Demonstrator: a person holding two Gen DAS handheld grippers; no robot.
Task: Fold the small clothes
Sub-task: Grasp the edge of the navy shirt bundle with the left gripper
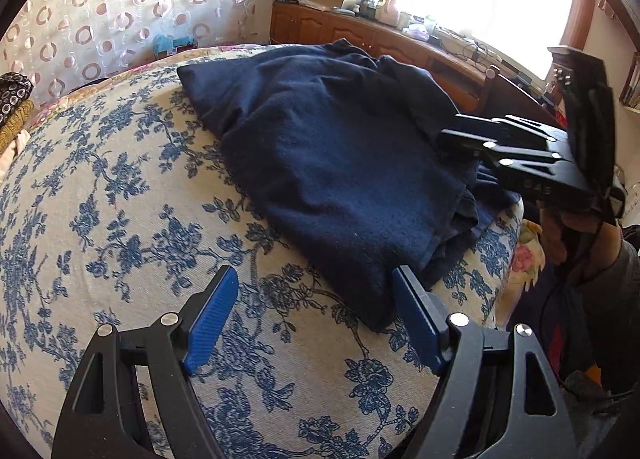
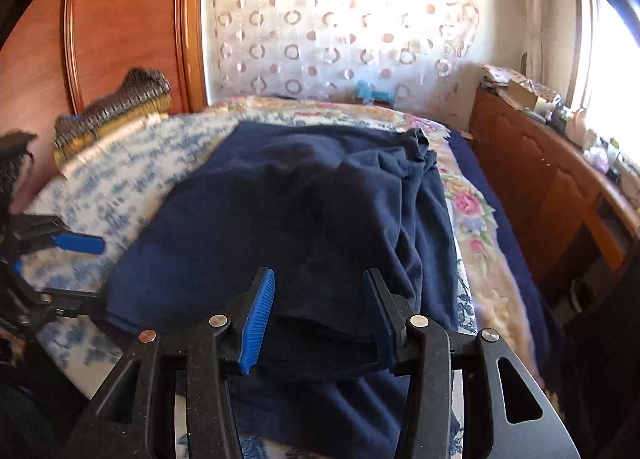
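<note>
Hovering over the bed (image 1: 100,187), my left gripper (image 1: 316,319) held its jaws released on nothing beside the navy garment's (image 1: 340,163) near corner. My right gripper (image 2: 318,315) had jaws parted astride the garment's folded edge, not pressing it. Beyond stood a wooden cabinet (image 1: 320,29).

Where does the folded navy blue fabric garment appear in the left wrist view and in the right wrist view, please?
Left wrist view: the navy blue fabric garment lies across the middle, running towards the right edge of the bed.
Right wrist view: the garment fills the centre, its near edge between the open jaws.
Shared landmark: the circle-patterned curtain behind the bed.
</note>
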